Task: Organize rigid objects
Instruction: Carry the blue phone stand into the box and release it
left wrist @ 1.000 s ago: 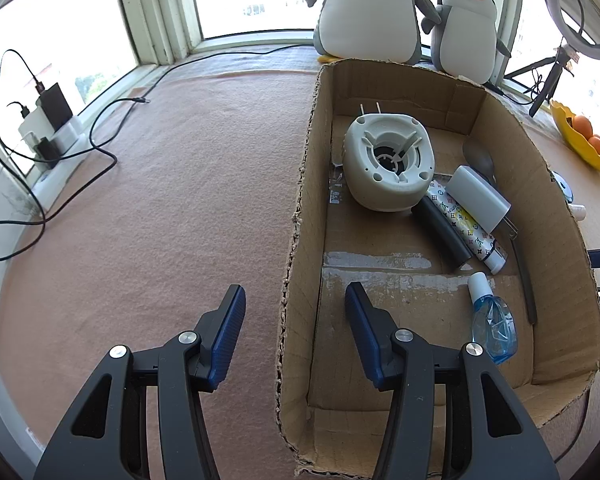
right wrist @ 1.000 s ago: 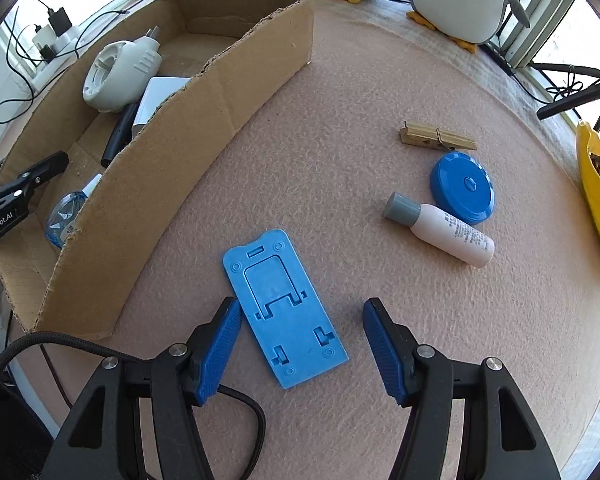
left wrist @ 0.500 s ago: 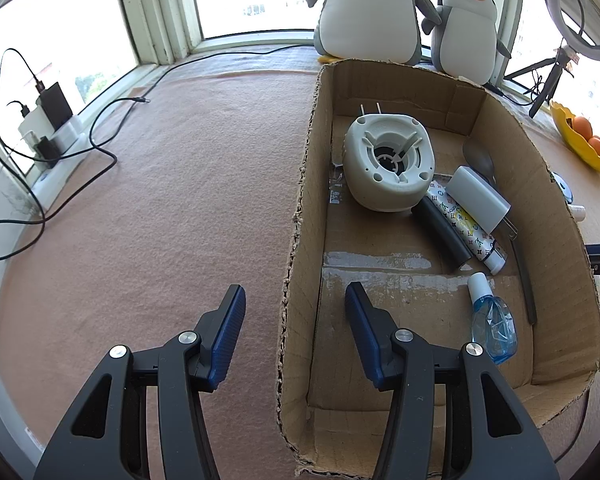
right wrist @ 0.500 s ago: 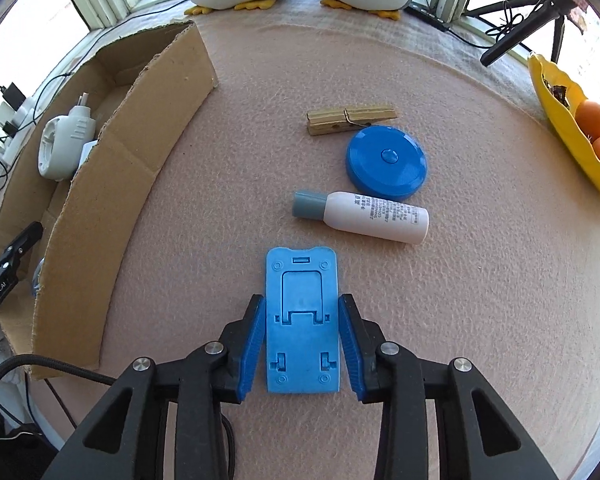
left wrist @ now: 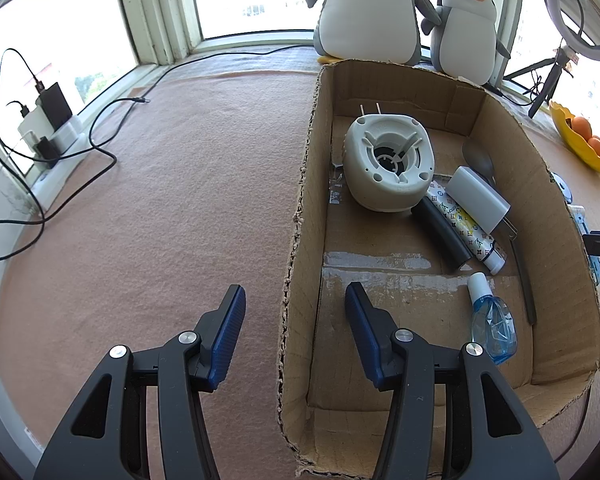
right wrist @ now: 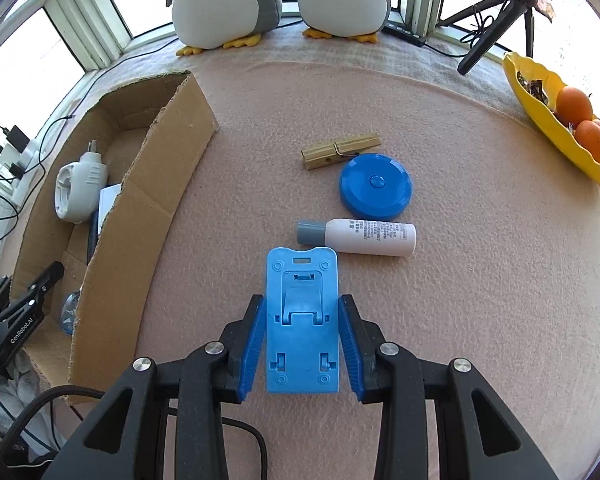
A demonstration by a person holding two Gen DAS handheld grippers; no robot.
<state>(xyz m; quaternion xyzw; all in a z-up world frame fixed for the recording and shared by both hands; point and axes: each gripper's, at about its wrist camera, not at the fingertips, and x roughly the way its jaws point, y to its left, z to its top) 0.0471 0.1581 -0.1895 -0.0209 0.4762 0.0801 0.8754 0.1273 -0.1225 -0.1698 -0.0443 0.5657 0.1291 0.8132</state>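
My right gripper (right wrist: 302,340) is shut on a flat blue plastic phone stand (right wrist: 302,300), its pads against the two long sides. The stand's far end overlaps a lying white bottle with a grey cap (right wrist: 368,236). Beyond lie a round blue lid (right wrist: 375,184) and a wooden clothespin (right wrist: 340,150). The open cardboard box (right wrist: 148,208) is to the left. My left gripper (left wrist: 294,336) is open above the box's left wall (left wrist: 300,200), no pad touching it. Inside the box are a white plug-in device (left wrist: 388,164), a black tube (left wrist: 444,236), a patterned tube (left wrist: 466,226) and a blue spray bottle (left wrist: 492,328).
Two plush penguins (right wrist: 228,0) stand at the window behind the box. A yellow dish with oranges (right wrist: 572,128) sits at the far right, beside a black tripod (right wrist: 496,28). Chargers and black cables (left wrist: 48,136) trail over the pink felt at the left.
My right gripper rolled square to the blue stand and shut on its sides, then rose slightly with it. The left gripper has not moved.
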